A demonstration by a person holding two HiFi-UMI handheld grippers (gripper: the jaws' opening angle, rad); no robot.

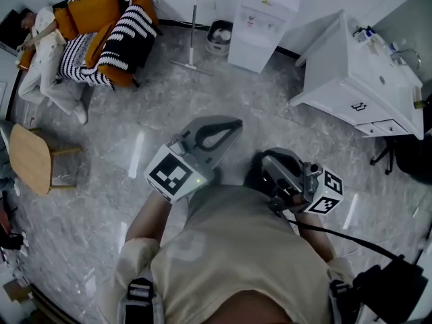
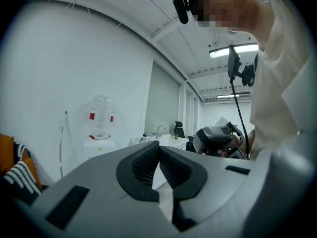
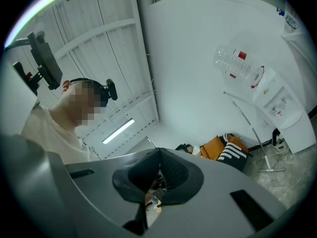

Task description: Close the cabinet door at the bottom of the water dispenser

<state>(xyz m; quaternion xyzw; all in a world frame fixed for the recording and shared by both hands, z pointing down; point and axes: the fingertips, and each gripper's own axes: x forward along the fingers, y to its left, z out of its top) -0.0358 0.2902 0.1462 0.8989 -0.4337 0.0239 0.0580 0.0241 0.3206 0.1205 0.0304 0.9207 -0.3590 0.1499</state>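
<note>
The white water dispenser [image 1: 262, 24] stands against the far wall, several steps away across the floor. It carries an empty clear bottle [image 2: 101, 114] and also shows in the right gripper view as the dispenser [image 3: 280, 105], tilted. Its bottom cabinet door cannot be made out in any view. I hold my left gripper [image 1: 235, 123] at waist height, pointing toward the dispenser, jaws shut with nothing between them [image 2: 158, 150]. My right gripper [image 1: 264, 162] is beside it, close to my body, and its jaws are also shut and empty [image 3: 159, 155]. Neither gripper touches anything.
An orange armchair with a striped blanket [image 1: 111, 29] is at the far left, with a person [image 1: 44, 52] lying beside it. A mop [image 1: 193, 25] and a bin [image 1: 219, 36] stand left of the dispenser. A white sink cabinet [image 1: 361, 83] is on the right, and a wooden stool [image 1: 30, 157] is on the left.
</note>
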